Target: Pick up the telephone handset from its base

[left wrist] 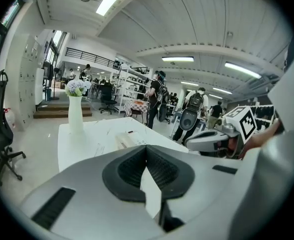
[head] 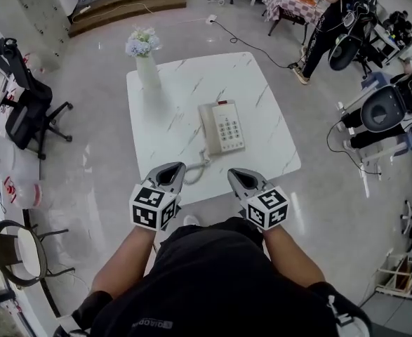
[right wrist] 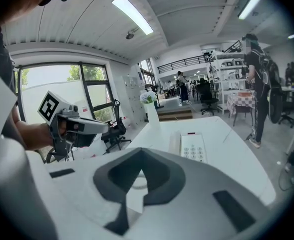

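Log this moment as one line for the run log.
phase: pre-grasp | left gripper: shut, empty | right gripper: shut, empty | handset: on base, untouched

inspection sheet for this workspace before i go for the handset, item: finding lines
surface: white marbled table
job's things: telephone toward the near side, handset seated on its left side
clutter: vase of flowers at the far left corner
grippers: left gripper and right gripper both shut, empty, short of the telephone
cables: coiled cord at the telephone's front; floor cable beyond the table
surroundings: office chair at left, person standing far right
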`<action>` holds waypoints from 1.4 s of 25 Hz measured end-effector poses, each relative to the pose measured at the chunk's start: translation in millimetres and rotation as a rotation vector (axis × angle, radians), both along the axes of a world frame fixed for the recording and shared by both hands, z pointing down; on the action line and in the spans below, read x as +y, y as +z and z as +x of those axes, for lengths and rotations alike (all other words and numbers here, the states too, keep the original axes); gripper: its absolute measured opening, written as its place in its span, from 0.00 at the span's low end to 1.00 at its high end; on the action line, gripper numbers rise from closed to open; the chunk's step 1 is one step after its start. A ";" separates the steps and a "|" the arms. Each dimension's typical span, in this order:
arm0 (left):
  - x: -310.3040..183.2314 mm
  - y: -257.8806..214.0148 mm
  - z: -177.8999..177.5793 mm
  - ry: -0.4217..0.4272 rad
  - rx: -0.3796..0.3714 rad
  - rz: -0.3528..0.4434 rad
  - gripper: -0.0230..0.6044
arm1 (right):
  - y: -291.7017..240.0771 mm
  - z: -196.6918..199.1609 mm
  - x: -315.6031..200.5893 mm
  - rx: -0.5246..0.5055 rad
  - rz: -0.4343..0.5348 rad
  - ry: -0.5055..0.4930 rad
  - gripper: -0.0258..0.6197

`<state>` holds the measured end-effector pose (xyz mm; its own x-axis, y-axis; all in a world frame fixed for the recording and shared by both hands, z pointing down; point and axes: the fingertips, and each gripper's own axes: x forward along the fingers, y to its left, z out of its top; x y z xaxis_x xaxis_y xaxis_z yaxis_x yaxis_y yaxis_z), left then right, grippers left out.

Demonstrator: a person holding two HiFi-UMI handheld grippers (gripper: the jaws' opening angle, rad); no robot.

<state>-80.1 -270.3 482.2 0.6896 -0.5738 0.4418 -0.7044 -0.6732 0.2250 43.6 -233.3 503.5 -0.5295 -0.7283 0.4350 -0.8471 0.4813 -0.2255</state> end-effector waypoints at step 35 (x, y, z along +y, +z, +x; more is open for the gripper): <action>-36.4 -1.1 38.3 -0.077 0.014 -0.007 0.04 | -4.4 46.2 -67.0 0.052 0.029 -0.054 0.05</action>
<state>-41.8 -306.7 481.1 0.6497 -0.6224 0.4365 -0.7508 -0.6154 0.2400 89.8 -300.4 499.1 -0.5456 -0.7121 0.4418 -0.8299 0.5324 -0.1669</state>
